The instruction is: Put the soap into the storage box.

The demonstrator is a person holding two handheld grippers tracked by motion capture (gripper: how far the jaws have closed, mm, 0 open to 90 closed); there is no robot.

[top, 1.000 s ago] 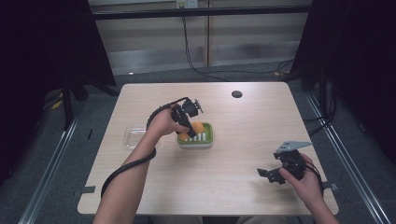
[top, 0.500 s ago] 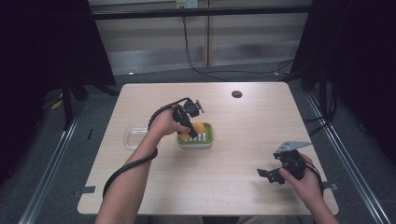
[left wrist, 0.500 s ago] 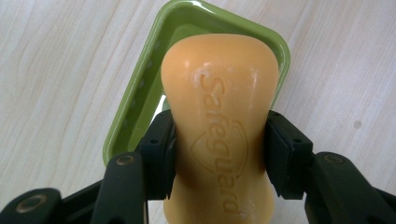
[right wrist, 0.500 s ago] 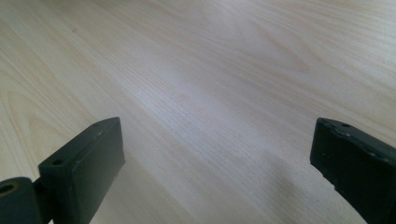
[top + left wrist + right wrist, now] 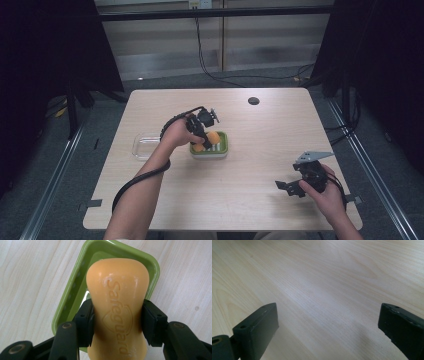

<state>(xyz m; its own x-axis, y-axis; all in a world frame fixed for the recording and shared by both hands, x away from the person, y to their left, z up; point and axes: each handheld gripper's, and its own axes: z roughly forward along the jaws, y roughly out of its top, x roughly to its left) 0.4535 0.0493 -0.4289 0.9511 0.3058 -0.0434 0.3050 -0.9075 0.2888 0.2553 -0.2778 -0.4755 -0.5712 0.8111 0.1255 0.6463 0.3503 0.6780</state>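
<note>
Soap bar (image 5: 117, 312): orange, waisted shape, brand lettering pressed into its upper face. Held above the green soap dish (image 5: 75, 290), over the dish's near end; whether its underside touches the dish cannot be told. In the high view the bar (image 5: 212, 138) shows as an orange patch over the dish.

Left gripper (image 5: 117, 323): both black pads pressed against the narrow waist of the soap bar, one on each side; a firm clamp. In the high view it (image 5: 200, 135) angles down over the dish from the person's left hand (image 5: 176, 135), cable looping back along the forearm.

Green soap dish (image 5: 220, 150): rectangular, rounded corners, ribbed floor, standing on the table near its middle.

Clear lid or tray (image 5: 145, 146): transparent, lying flat just left of the dish.

Right gripper (image 5: 292, 186): jaws spread wide with only bare wood between them, held by the right hand (image 5: 325, 192) near the table's front right corner, well apart from the dish.

Table (image 5: 260, 130): pale wood grain, a round dark grommet (image 5: 253, 100) near its far edge.
</note>
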